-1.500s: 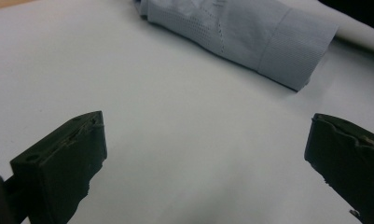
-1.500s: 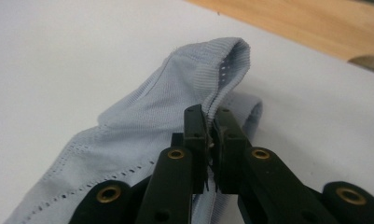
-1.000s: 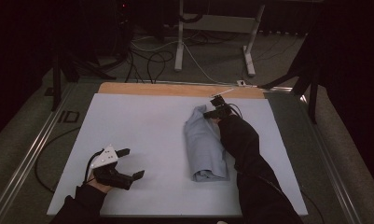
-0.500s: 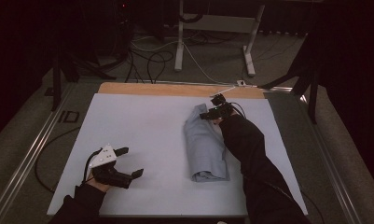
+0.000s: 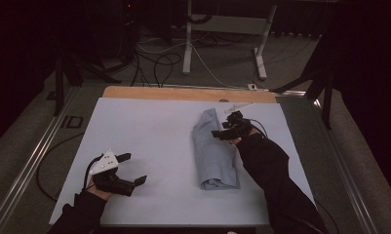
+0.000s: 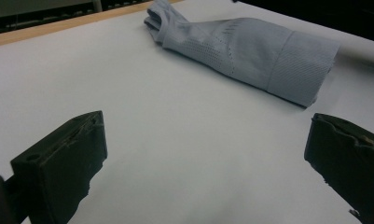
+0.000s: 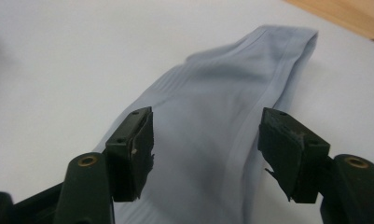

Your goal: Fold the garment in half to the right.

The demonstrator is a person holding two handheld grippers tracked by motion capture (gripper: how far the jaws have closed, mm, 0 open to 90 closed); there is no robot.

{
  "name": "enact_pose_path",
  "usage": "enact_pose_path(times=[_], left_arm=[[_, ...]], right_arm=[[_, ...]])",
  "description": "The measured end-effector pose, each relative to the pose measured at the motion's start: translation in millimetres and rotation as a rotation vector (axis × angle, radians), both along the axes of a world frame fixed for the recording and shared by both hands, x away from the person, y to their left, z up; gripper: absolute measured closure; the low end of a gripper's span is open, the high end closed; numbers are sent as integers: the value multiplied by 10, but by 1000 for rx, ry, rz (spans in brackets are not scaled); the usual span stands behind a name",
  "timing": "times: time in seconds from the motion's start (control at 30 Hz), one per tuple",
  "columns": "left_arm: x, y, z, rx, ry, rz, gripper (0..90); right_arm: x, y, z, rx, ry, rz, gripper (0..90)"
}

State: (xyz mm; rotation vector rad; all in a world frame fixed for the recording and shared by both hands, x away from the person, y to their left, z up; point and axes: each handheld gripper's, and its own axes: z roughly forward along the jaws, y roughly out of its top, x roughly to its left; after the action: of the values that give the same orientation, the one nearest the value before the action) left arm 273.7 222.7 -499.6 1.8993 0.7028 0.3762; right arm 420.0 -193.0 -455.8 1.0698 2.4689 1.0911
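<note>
A folded light-blue cloth [image 5: 215, 151] lies lengthwise on the white table sheet [image 5: 149, 131], right of the middle. My right gripper [image 5: 222, 130] hovers over its far part. Its jaws have just opened and stand open, with the cloth [image 7: 212, 121] lying below the right gripper [image 7: 205, 149], untouched by the pads. My left gripper [image 5: 134, 168] rests near the front left of the sheet with its jaws wide open and nothing between them. In the left gripper view the cloth [image 6: 250, 56] lies well beyond the left gripper [image 6: 208, 154].
A wooden strip [image 5: 183, 93] runs along the table's far edge. Metal rails border both sides. Behind the table, cables and a white stand [image 5: 188, 48] sit on the floor. Bare sheet spreads between the left gripper and the cloth.
The right gripper let go of the cloth's far end, opened, and drew back toward the person while rising. The left gripper has not moved.
</note>
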Motion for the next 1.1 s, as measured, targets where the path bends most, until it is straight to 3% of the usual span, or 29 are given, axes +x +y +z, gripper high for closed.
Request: enact_pose_path(times=[0.3,0.43,0.63,0.8,0.9,1.1], left_arm=[[-2,7,4,-4,2,5,4],[3,2,0,-4,4,3,4],[5,-10,-10,-2,10,1,4],[5,-12,-8,2,9,-2,4],[0,-16,-6,4,6,-6,4],[1,-23,-9,5,9,-7,4]], right_arm=[[-612,-165,26,29,2,45,437],[-884,-227,-30,21,18,62,442],[-1197,-360,-166,11,35,40,444],[-1394,-446,-274,41,54,38,432],[-1492,-435,-401,27,84,45,409],[-1512,-439,-594,-27,78,-2,447]])
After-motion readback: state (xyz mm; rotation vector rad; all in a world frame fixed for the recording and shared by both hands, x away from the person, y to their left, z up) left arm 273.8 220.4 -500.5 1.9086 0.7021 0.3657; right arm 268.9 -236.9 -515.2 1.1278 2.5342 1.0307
